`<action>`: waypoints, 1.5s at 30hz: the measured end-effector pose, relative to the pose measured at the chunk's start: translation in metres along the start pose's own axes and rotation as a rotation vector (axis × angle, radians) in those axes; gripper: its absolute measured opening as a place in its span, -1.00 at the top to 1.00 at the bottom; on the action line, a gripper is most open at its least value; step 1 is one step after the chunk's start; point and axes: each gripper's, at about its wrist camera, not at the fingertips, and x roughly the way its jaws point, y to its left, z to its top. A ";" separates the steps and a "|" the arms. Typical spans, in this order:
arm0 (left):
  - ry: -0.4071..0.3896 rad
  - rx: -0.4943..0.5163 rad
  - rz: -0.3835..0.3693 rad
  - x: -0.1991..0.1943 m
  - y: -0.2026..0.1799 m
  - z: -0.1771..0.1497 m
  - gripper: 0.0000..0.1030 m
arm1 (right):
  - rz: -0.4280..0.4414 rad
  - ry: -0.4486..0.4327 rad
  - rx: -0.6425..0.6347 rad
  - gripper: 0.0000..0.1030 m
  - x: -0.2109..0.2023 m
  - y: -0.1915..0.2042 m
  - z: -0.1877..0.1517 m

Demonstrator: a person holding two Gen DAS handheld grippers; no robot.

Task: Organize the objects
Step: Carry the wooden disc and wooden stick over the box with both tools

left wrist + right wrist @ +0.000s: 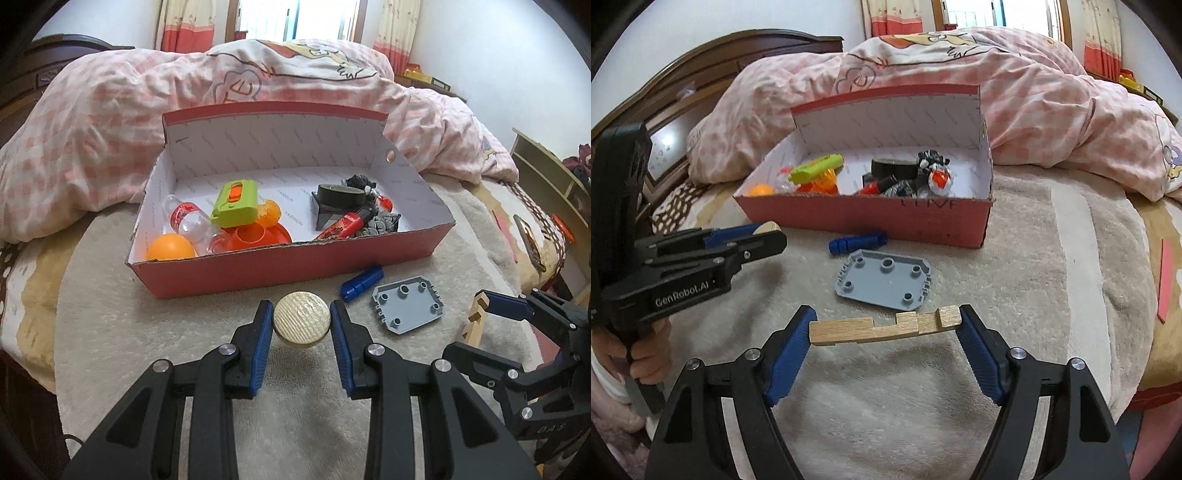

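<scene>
My left gripper [301, 309] is shut on a round gold disc [301, 320], held just above the beige blanket in front of the red cardboard box [291, 266]. My right gripper [886, 313] stands wide and is shut on a notched wooden bar [864, 330], with one pad pressed on each end of it. That bar also shows in the left wrist view as a pale stick [474, 325] at the right edge. A blue cylinder [857, 242] and a grey studded plate [886, 282] lie on the blanket between the grippers and the box [864, 218].
The box holds an orange ball [170, 248], a small plastic bottle [186, 218], a green case [236, 203], a dark tape roll [340, 194] and several other toys. A pink checked quilt [110, 122] is piled behind it. A hand [646, 363] grips the left tool's handle.
</scene>
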 end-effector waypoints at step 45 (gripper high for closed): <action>-0.097 -0.005 0.080 0.000 0.031 0.071 0.40 | 0.057 -0.123 -0.010 -0.53 0.015 0.024 0.100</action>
